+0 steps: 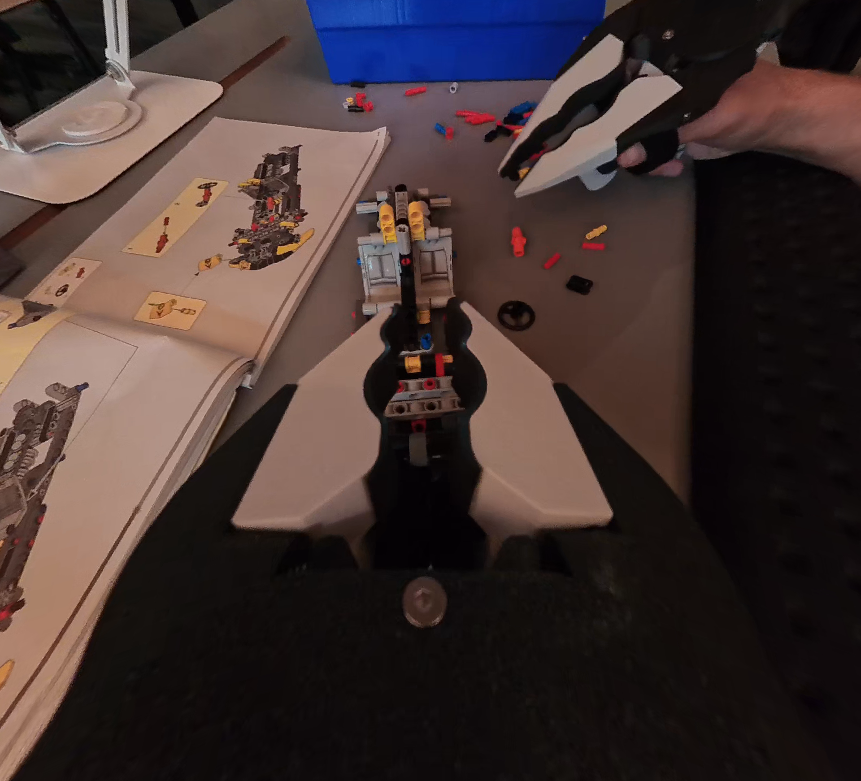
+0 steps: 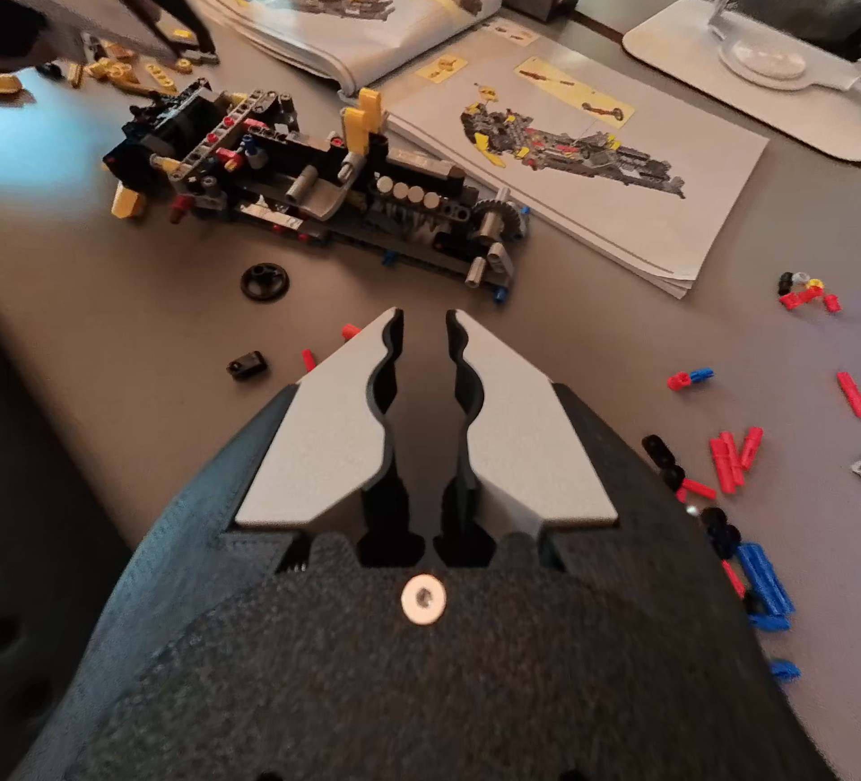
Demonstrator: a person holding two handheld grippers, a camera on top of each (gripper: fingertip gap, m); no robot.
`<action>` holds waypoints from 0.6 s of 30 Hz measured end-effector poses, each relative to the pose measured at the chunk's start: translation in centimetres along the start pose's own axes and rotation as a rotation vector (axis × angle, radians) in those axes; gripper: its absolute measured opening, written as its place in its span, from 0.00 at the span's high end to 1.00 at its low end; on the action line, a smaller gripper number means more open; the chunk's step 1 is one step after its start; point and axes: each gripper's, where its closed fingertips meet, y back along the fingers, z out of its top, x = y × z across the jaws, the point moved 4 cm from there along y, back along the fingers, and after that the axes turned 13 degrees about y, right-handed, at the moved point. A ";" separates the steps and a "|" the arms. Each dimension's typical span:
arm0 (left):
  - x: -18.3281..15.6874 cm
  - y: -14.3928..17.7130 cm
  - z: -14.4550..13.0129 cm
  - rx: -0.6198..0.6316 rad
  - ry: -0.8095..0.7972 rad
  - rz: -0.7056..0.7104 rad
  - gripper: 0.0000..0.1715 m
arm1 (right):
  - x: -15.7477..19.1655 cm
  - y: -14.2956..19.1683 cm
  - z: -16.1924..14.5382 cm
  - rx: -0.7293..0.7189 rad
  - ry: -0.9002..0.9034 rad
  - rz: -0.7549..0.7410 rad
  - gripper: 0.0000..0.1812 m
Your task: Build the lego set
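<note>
The half-built lego car chassis [image 1: 405, 255], black and grey with yellow and red parts, lies on the grey table; it also shows in the right wrist view [image 2: 303, 181]. My left gripper [image 1: 426, 311] is open and hovers over the chassis's near end, and the model shows through the gap between its fingers. It shows in the right wrist view [image 2: 195, 53] at the top left. My right gripper [image 2: 424, 316] is open and empty, low over the table just short of the chassis's side. In the left wrist view it [image 1: 510, 181] is at the right, held by a hand.
A black steering wheel [image 2: 264, 282] and a small black piece [image 2: 247, 365] lie near my right gripper. Red and blue pins [image 2: 736, 456] are scattered to the right, yellow parts [image 2: 116, 69] at the far left. The open instruction book [image 1: 223, 223], a blue bin [image 1: 447, 13] and a white stand base [image 1: 93, 130] ring the work area. The left gripper's tips are roughly 15 cm from the right gripper's.
</note>
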 end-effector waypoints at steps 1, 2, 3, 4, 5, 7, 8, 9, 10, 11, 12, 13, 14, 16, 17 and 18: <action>-0.2 0.0 0.0 0.003 -0.004 -0.009 0.92 | -0.2 0.0 0.0 -0.001 -0.009 -0.008 0.90; -0.4 0.0 -0.1 0.007 -0.009 -0.020 0.92 | -0.2 0.1 0.0 -0.004 -0.018 -0.009 0.90; -0.6 0.0 -0.1 0.012 -0.011 -0.034 0.92 | -0.3 0.1 0.1 -0.009 -0.026 -0.008 0.91; -0.8 0.1 -0.1 0.013 -0.012 -0.046 0.92 | -0.4 0.1 0.1 -0.012 -0.034 -0.010 0.91; -0.9 0.1 -0.1 0.013 -0.010 -0.058 0.91 | -0.6 0.1 0.0 -0.010 -0.045 -0.014 0.91; -1.1 0.0 -0.1 0.010 -0.005 -0.074 0.91 | -0.9 0.3 -0.2 -0.013 -0.070 -0.019 0.91; -1.1 0.0 -0.2 0.011 -0.002 -0.074 0.91 | -1.1 0.4 -0.2 -0.022 -0.083 -0.021 0.91; -1.0 -0.1 -0.3 0.014 0.000 -0.075 0.91 | -1.2 0.5 -0.1 -0.035 -0.094 -0.019 0.91; -0.9 -0.2 -0.3 0.014 0.002 -0.076 0.91 | -1.3 0.6 -0.1 -0.043 -0.103 -0.020 0.92; -0.9 -0.2 -0.4 0.013 0.005 -0.081 0.91 | -1.5 0.7 -0.2 -0.047 -0.114 -0.024 0.92; -0.8 -0.2 -0.4 0.011 0.011 -0.090 0.92 | -1.7 0.7 -0.3 -0.050 -0.122 -0.024 0.92; -0.8 -0.2 -0.5 0.009 0.021 -0.103 0.92 | -1.8 0.7 -0.3 -0.053 -0.132 -0.022 0.92; -0.7 -0.1 -0.5 0.000 0.036 -0.120 0.92 | -1.9 0.7 -0.4 -0.056 -0.145 -0.017 0.92; -0.6 0.3 -0.1 -0.037 0.074 -0.170 0.91 | -2.0 0.8 -0.4 -0.066 -0.169 -0.008 0.92; -0.5 0.5 0.2 -0.060 0.094 -0.192 0.92 | -2.1 0.8 -0.4 -0.072 -0.180 -0.004 0.92; -0.4 0.8 0.5 -0.082 0.110 -0.206 0.92 | -2.2 0.9 -0.4 -0.073 -0.187 -0.006 0.92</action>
